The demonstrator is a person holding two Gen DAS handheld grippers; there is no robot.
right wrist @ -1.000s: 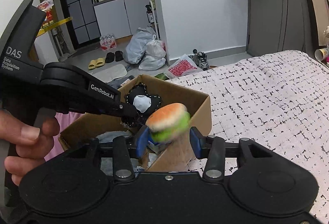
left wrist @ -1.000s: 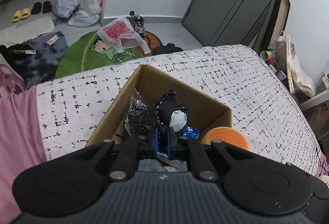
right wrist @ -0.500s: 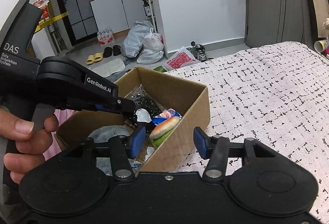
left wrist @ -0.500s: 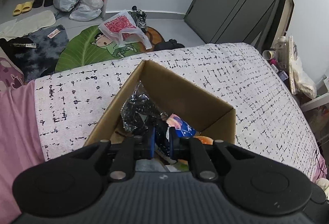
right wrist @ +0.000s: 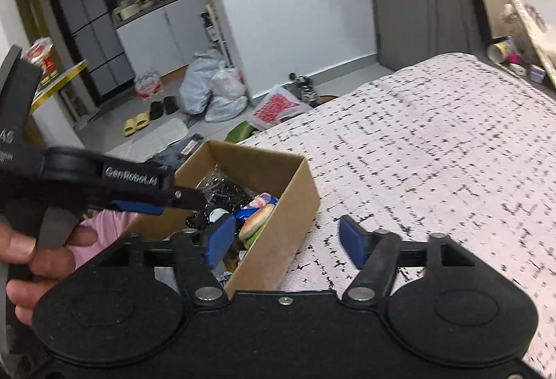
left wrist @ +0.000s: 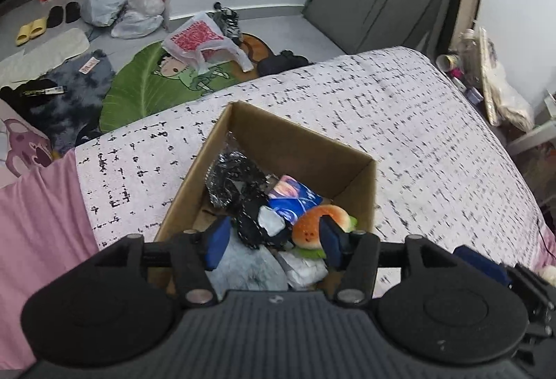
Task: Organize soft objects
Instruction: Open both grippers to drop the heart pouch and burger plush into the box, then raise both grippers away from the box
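Note:
A cardboard box point(left wrist: 302, 139) sits on the white, black-flecked bedspread point(left wrist: 417, 121). In it lie a plush hamburger point(left wrist: 318, 227), a black heart-shaped plush point(left wrist: 255, 224), a blue packet point(left wrist: 293, 200), a crinkly black bag point(left wrist: 229, 179) and grey fluff point(left wrist: 243, 266). My left gripper point(left wrist: 272, 241) is open and empty just above the box's near end. My right gripper point(right wrist: 283, 240) is open and empty over the box's right wall point(right wrist: 288, 222). The hamburger point(right wrist: 257, 219) and the left gripper's arm point(right wrist: 132, 184) show in the right wrist view.
A pink sheet point(left wrist: 38, 212) hangs at the bed's left edge. The floor beyond holds a green leaf rug point(left wrist: 146, 90), plastic bags point(left wrist: 128, 7), a red-printed bag point(left wrist: 201, 41) and slippers point(left wrist: 31, 29). A cluttered side table point(left wrist: 486, 76) stands right of the bed.
My right gripper opened and dropped the hamburger into the box, then drew back to the right. My left gripper let go of the black heart plush in the box and opened.

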